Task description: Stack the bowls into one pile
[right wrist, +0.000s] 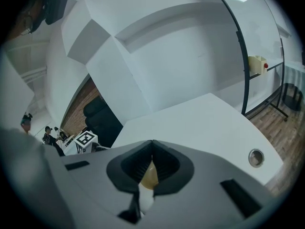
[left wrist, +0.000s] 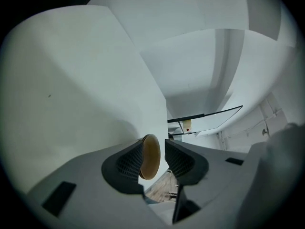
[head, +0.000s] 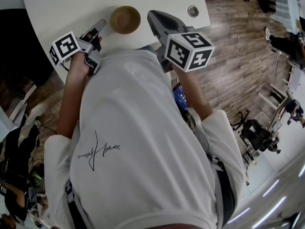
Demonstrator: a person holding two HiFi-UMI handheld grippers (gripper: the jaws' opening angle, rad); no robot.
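A brown bowl sits on the white table near its front edge. In the left gripper view the bowl shows edge-on beyond the jaws, and a second rim seems nested under it. My left gripper is just left of the bowl and open, its pads clear of the bowl. My right gripper hovers just right of the bowl. Its tips meet with nothing between them, and the bowl shows through the gap below them.
A round metal grommet is set in the table's right corner, also seen in the right gripper view as the grommet. A black chair stands left of the table. Wooden floor lies to the right. The person's white shirt fills the lower head view.
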